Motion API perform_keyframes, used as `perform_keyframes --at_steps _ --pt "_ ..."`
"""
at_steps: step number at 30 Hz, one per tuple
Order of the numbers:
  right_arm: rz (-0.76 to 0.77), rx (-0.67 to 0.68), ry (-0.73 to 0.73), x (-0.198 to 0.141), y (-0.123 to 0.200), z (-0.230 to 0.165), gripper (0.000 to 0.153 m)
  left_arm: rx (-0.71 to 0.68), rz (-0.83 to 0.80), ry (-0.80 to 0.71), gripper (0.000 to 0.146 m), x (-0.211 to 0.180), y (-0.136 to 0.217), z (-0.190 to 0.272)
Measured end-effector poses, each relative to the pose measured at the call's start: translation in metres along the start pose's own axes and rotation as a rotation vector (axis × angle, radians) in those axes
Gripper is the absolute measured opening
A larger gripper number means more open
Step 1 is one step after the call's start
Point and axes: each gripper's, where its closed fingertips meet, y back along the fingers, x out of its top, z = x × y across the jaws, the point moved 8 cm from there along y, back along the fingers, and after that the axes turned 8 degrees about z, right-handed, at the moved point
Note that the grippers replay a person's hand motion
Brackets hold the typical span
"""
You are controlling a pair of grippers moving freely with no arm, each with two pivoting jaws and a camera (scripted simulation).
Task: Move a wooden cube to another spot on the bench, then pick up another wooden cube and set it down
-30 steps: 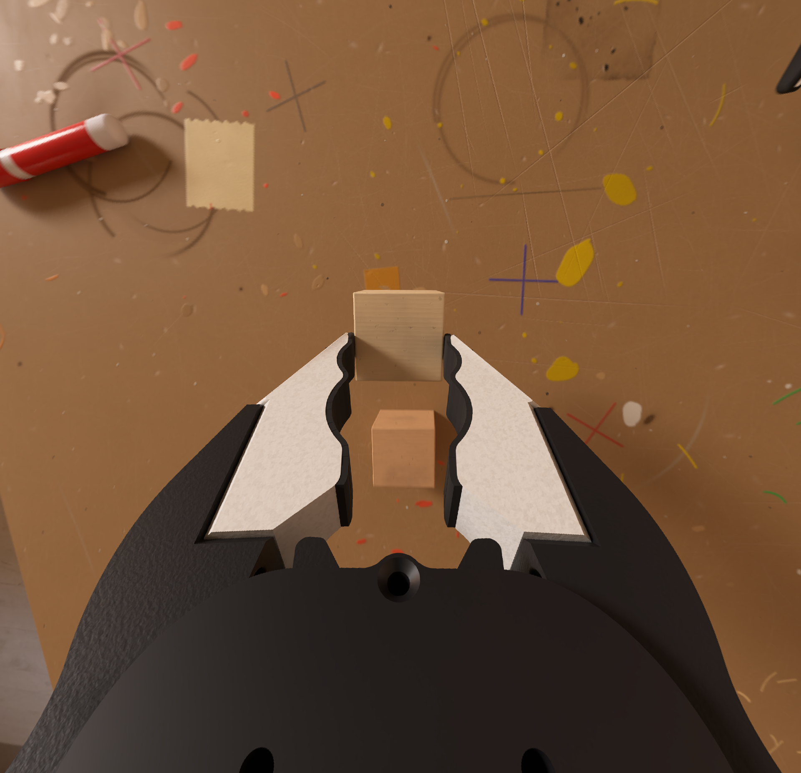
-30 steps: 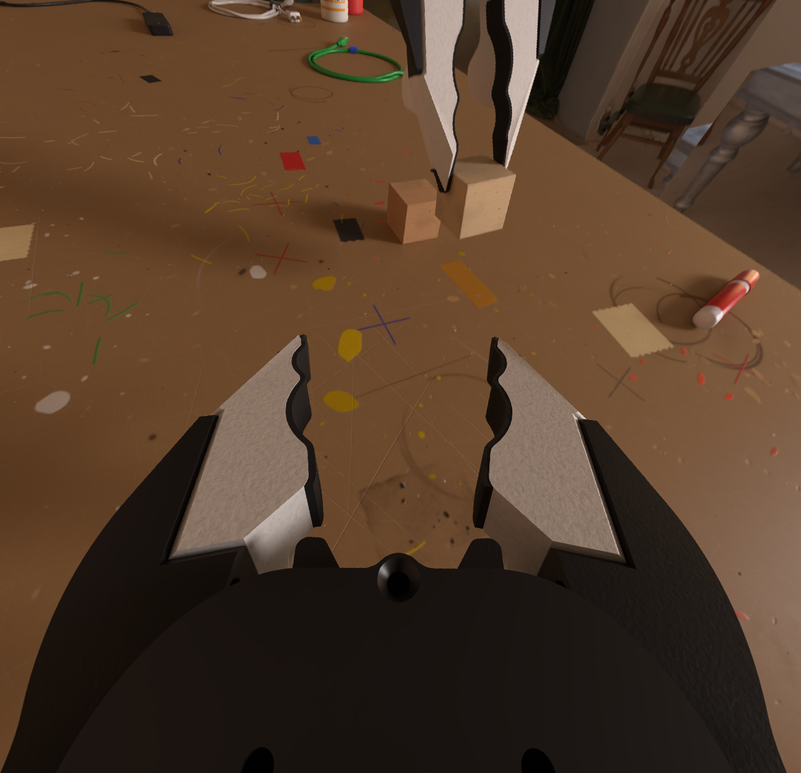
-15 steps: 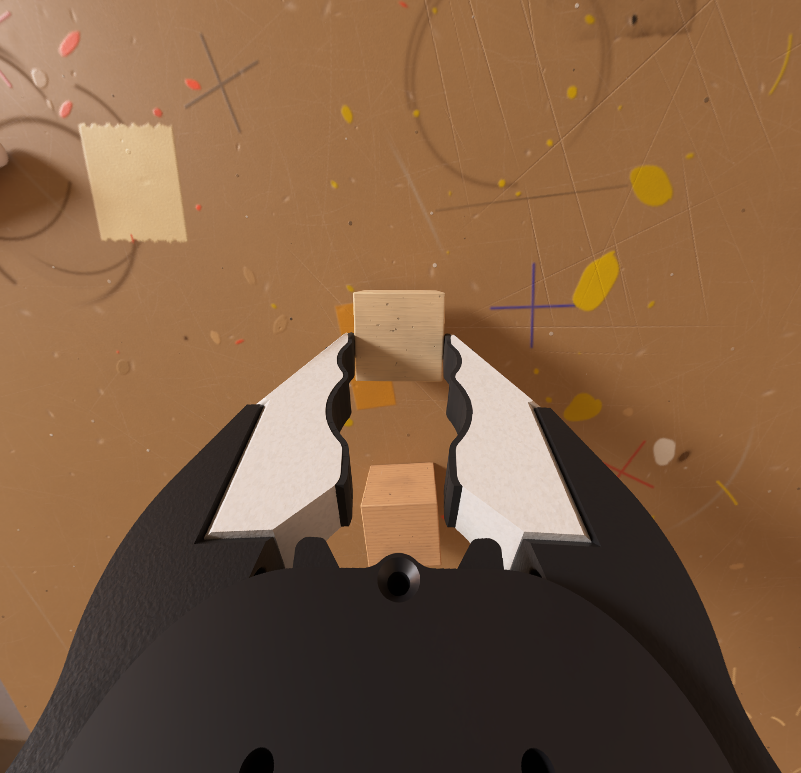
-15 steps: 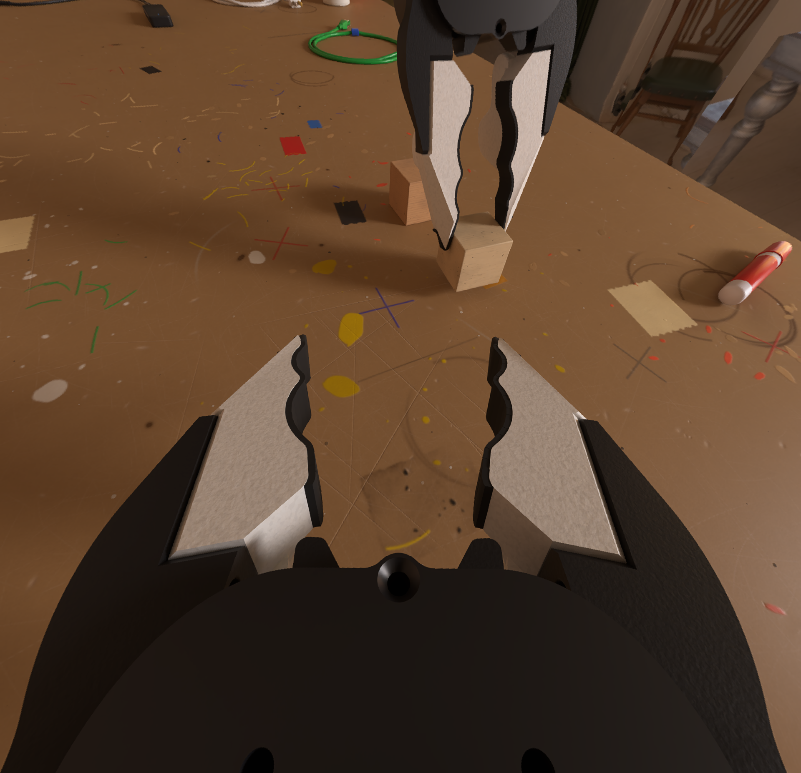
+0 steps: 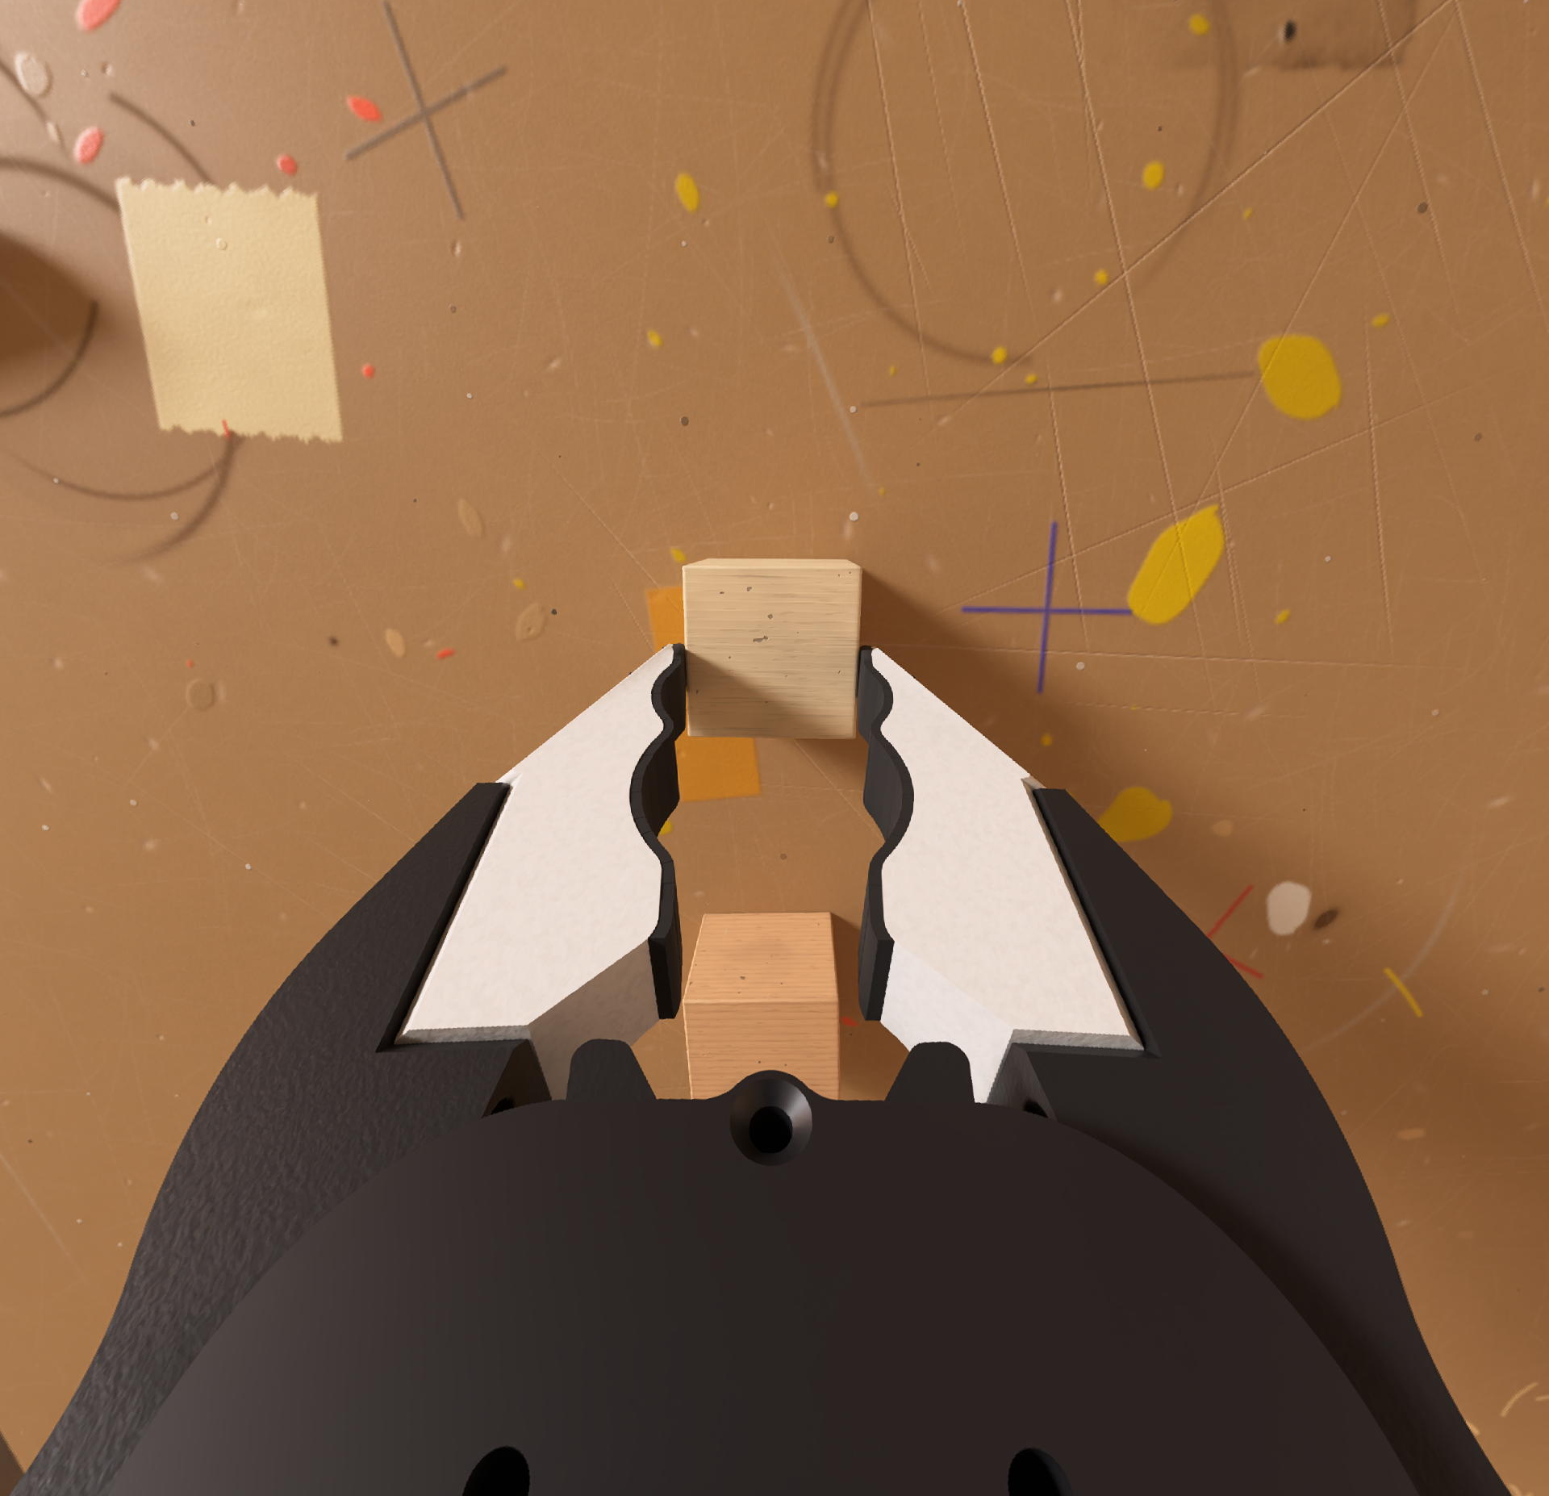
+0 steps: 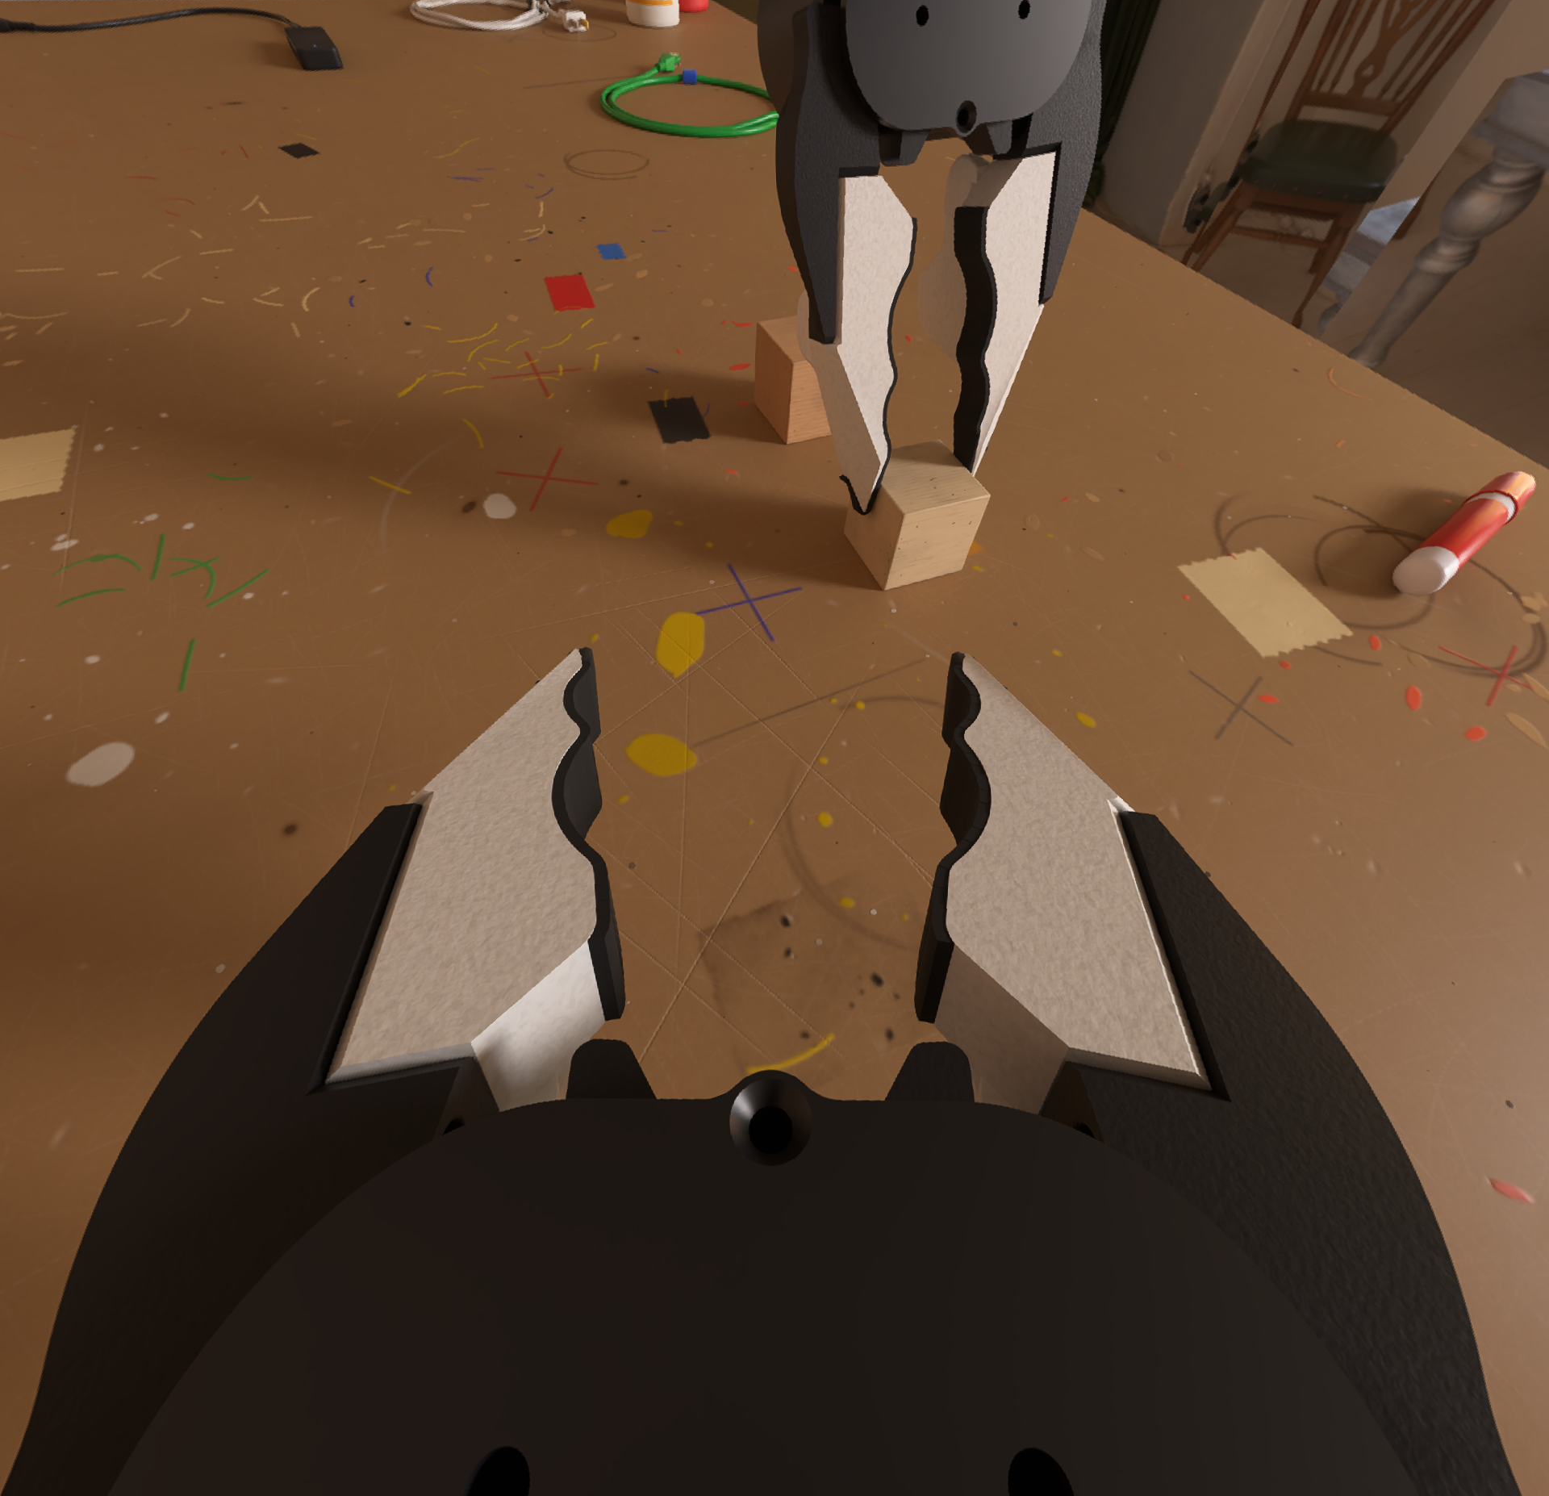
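My left gripper (image 5: 771,659) points down and is shut on a pale wooden cube (image 5: 771,647), which rests on the brown bench or sits just above it. The same gripper (image 6: 918,471) and pale cube (image 6: 922,525) show in the right wrist view. A darker orange-brown wooden cube (image 5: 761,1003) stands on the bench behind the pale one, seen between my left fingers; it is partly hidden behind the left gripper in the right wrist view (image 6: 784,383). My right gripper (image 6: 771,676) is open and empty, hovering over the bench well in front of both cubes.
A red and white glue stick (image 6: 1463,529) lies at the right near a beige tape patch (image 6: 1261,601). A green cable coil (image 6: 687,102), a white cable, bottles and a black adapter sit at the far edge. The bench edge (image 6: 1308,341) runs along the right, with a chair beyond.
My left gripper carried the pale cube away from the darker cube, toward my right gripper, and lowered it to the bench. The darker cube stayed put. My right gripper stayed open and barely moved.
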Motion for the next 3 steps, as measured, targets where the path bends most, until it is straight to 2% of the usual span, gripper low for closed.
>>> perform_keyframes --at_steps 3 --pt "0.001 0.002 -0.002 -0.0003 -0.0006 -0.0001 0.083 0.002 0.004 0.007 0.041 -0.0003 -0.0001 0.0000"
